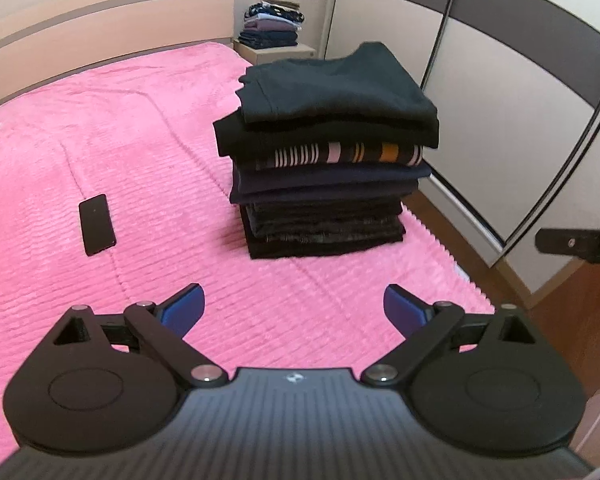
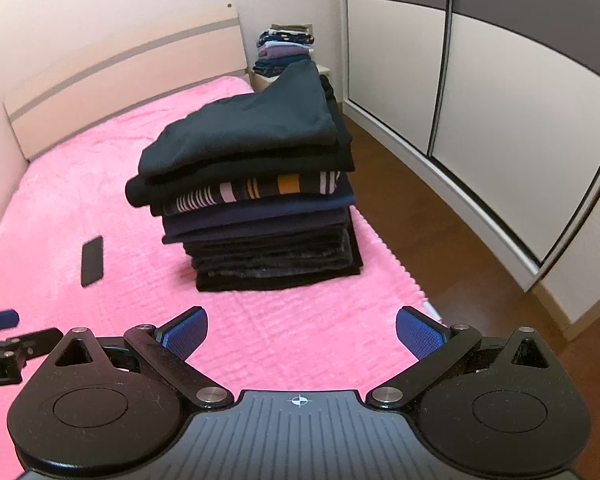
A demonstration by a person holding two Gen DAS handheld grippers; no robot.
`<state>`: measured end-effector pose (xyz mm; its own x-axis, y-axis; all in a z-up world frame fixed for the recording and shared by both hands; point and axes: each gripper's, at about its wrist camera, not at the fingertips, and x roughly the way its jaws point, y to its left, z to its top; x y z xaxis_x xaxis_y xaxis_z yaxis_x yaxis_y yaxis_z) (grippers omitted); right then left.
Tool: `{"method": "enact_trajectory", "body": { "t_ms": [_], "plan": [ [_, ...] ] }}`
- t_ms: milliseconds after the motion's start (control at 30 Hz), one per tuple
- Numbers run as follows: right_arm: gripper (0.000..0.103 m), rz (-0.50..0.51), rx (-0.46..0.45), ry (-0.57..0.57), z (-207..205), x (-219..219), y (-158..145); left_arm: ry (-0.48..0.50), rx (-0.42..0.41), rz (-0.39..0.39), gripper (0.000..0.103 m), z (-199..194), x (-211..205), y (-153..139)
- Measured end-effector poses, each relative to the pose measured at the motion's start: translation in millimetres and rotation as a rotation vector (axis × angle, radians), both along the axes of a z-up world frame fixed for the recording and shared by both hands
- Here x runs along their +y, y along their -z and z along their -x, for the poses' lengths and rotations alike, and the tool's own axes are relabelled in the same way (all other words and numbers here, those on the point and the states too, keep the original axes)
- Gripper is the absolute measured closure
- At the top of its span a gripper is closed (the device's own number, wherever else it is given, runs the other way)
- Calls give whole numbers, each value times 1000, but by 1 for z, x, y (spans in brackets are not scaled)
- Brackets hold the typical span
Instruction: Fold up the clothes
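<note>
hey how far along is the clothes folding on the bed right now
Looks mostly done: a tall stack of folded clothes sits on the pink bedspread, and a second folded pile on the nightstand. Nothing is in hand: the left gripper and right gripper are open and empty. No unfolded garment shows; only a phone lies nearby.

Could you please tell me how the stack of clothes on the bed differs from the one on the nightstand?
The bed stack is nearer, taller and mostly black or navy, with one striped layer. The nightstand stack stands farther back beside the headboard, looks smaller, and shows lighter blue, purple and patterned pieces. Both are folded piles, untouched by either gripper.
</note>
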<state>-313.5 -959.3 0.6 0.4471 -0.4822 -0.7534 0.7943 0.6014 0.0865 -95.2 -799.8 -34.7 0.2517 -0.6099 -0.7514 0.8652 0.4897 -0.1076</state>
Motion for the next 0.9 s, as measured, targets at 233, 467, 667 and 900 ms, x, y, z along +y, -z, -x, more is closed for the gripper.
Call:
{"method": "enact_trajectory", "body": {
  "t_ms": [233, 467, 667, 900],
  "plan": [
    [0, -1, 10, -36, 5, -15, -1, -69, 1, 7, 8, 10, -10, -4],
    [0, 7, -8, -90, 11, -42, -7, -139, -29, -9, 8, 27, -30, -9],
    [0, -20, -9, -123, 14, -59, -3, -171, -41, -28, 8, 38, -42, -11],
    [0, -21, -28, -153, 16, -68, -4, -181, -41, -37, 8, 42, -53, -16]
  ]
}}
